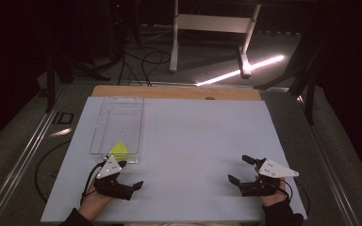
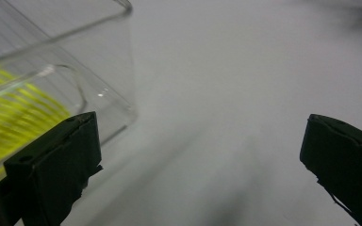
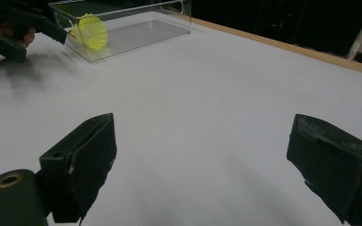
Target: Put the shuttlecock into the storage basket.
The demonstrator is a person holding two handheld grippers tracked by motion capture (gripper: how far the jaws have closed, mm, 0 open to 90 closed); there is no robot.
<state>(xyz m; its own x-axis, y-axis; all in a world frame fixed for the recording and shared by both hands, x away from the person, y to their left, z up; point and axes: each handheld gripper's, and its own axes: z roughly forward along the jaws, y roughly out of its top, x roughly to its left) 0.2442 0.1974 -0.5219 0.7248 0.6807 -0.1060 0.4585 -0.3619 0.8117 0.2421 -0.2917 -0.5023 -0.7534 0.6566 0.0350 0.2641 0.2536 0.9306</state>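
Note:
A clear plastic box (image 1: 119, 117) lies on the left half of the white table top (image 1: 193, 141). A yellow ribbed shuttlecock (image 1: 119, 149) rests inside it at the near end. My left gripper (image 1: 131, 175) sits just in front of that near end, open and holding nothing. In the left gripper view the box's corner (image 2: 113, 84) and the shuttlecock (image 2: 14, 117) stand beside the left jaw, with the left gripper (image 2: 200, 141) open over bare table. My right gripper (image 1: 238, 168) rests open at the near right, also holding nothing. The right gripper view looks between the right gripper (image 3: 202, 141) jaws to the box (image 3: 136, 28), the shuttlecock (image 3: 90, 30) and the left gripper (image 3: 28, 28).
A wooden strip (image 1: 174, 92) runs along the table's far edge. Beyond it stand a white frame's legs (image 1: 207, 23), and cables (image 1: 141, 61) lie on the dark floor. A person's hands hold both grippers at the near edge.

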